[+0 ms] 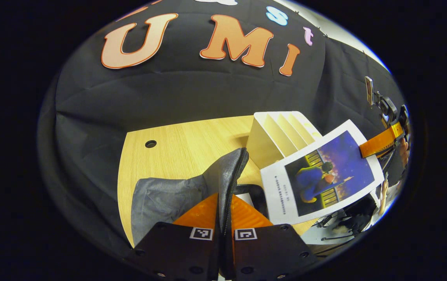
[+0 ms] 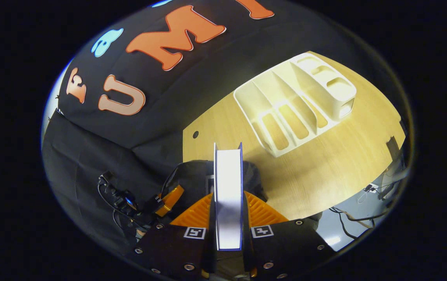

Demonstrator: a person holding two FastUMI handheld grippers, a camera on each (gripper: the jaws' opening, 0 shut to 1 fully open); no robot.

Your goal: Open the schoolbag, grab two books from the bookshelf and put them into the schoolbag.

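1. The book (image 1: 323, 173) has a picture on its cover and a few lines of tiny print beside it. The print is too small for me to read. I am told not to read labels anyway.
2. My fingers carry little square black-and-white marks. They are patterns, not words.
3. My left gripper (image 1: 223, 216) is squeezed nearly shut. Both fingers pinch the zipper edge of the grey bag (image 1: 176, 195) and lift it up.
4. The bag flap hides most of what is inside. I can see a dark gap and a bit of something white just behind the flap, but I cannot tell what it is.
5. My right gripper (image 2: 228, 210) is held narrow. Both fingers press on the two covers of the book (image 2: 228, 195), and I see its white page edge standing between them.
6. In the left gripper view, the right gripper (image 1: 379, 142) shows far off at the right, gripping the book's top corner. The hand behind it is cut off at the edge.
7. The book hangs tilted in the air, just right of the bag opening and in front of the shelf (image 1: 282, 136).
8. In the right gripper view, the bag (image 2: 192, 175) is a dark shape just below the book, mostly hidden by it.
9. The white shelf (image 2: 297, 101) stands on the wooden table (image 2: 344, 164), well beyond the book. Its slots look bare.
10. The left gripper (image 2: 168, 201) peeks out low at the left, partly hidden.
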